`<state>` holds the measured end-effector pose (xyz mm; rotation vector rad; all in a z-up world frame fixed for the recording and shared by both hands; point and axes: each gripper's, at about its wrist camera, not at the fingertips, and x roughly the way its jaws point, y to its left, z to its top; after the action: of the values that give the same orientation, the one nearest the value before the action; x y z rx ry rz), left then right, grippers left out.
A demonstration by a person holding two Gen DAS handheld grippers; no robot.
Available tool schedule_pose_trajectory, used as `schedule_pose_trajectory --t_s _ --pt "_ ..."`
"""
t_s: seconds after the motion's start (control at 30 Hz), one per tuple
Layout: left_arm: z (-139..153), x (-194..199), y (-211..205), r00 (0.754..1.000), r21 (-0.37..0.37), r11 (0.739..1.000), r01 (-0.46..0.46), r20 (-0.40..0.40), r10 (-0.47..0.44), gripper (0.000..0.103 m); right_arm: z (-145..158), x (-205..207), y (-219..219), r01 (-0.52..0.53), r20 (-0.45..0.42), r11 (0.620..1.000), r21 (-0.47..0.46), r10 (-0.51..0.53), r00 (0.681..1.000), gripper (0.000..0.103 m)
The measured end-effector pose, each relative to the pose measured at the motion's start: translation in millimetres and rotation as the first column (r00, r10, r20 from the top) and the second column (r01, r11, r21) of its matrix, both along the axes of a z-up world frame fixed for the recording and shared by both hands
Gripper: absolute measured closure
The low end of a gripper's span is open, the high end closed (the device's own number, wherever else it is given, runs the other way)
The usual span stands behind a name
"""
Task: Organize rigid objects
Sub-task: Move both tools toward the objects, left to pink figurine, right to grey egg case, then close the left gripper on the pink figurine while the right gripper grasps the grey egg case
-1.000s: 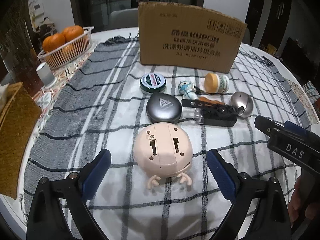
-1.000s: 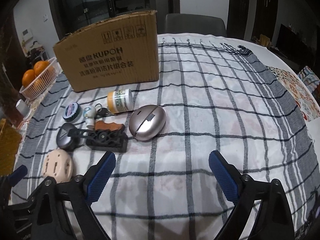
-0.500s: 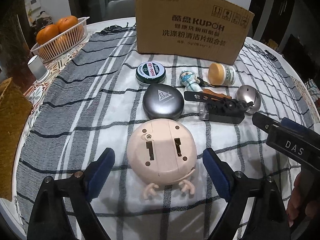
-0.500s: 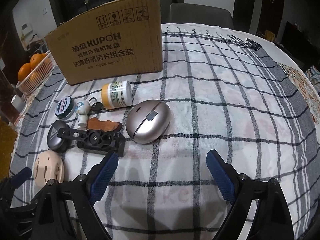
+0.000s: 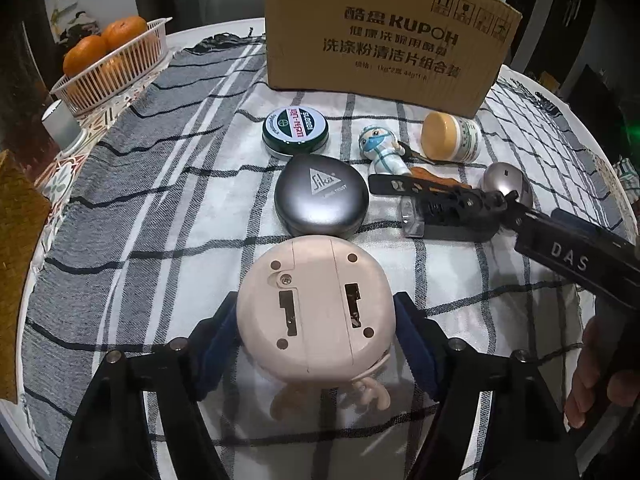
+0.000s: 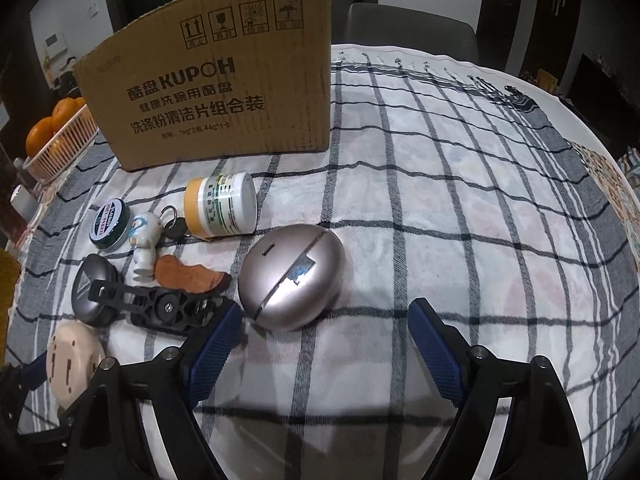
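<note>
Through my left wrist camera, my left tool (image 5: 316,336) had sunk toward the pink round gadget (image 5: 314,312) lying face-down on the checked cloth (image 5: 168,208) of the worktop, and its jaws had just been closing from wide apart until the blue pads (image 5: 218,336) flanked the gadget on both sides; they looked to be at or just touching its rim, but I could not tell whether they were pressing yet, so I counted it as not gripped. Beyond it lay the grey teardrop case (image 5: 322,196), the green tin (image 5: 296,130), the small masked figurine (image 5: 382,150), the yellow-capped jar (image 5: 450,136) and the black clamp bracket (image 5: 444,212), with the cardboard box (image 5: 384,36) standing behind them and my right tool reaching in from the right edge. That closing meant the gadget was likely my first pick, probably bound for the box. Through my right wrist camera, my right tool (image 6: 324,348) had come nearer the silver egg-shaped case (image 6: 292,276), its jaws narrowing only slightly and still standing open with bare cloth between them; the case sat just ahead of the pads, untouched. I judged I needed to push further forward before closing there.
</note>
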<state>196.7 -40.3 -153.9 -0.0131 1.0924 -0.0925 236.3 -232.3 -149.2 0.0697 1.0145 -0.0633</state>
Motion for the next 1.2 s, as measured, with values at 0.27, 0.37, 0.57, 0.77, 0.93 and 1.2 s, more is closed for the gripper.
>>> schedule_pose_trajectory --t_s 0.27,0.37,0.57,0.77,0.93,1.2 --pt "0.5 0.7 -1.3 1.000 0.004 1.000 0.000 -0.001 0.000 0.029 -4.4 15.1 7.3 -0.035 0.011 0.999 0.000 0.035 0.999 0.020" --pt "0.6 1.7 -0.4 1.000 0.001 1.000 0.002 -0.004 -0.002 0.029 -7.1 20.0 9.8 -0.049 0.006 0.999 0.015 0.049 0.999 0.033" --pt "1.0 1.9 1.2 1.000 -0.002 1.000 0.004 -0.007 -0.004 0.029 -8.0 18.0 11.5 -0.049 0.010 0.999 0.024 0.048 0.999 0.041" --pt "7.2 -3.2 3.3 1.000 -0.018 1.000 0.009 0.009 -0.009 0.029 1.6 5.4 8.7 -0.022 0.036 0.999 0.025 0.021 0.999 0.041" --pt "19.1 -8.7 1.9 0.999 -0.018 1.000 0.021 0.047 -0.020 0.029 11.1 -10.0 5.1 -0.005 0.049 0.999 0.038 0.003 0.999 0.067" --pt "23.8 -17.5 -2.7 0.997 0.012 0.999 0.030 0.068 -0.031 0.029 3.2 -10.8 2.3 -0.017 0.025 0.997 0.075 0.015 1.000 0.069"
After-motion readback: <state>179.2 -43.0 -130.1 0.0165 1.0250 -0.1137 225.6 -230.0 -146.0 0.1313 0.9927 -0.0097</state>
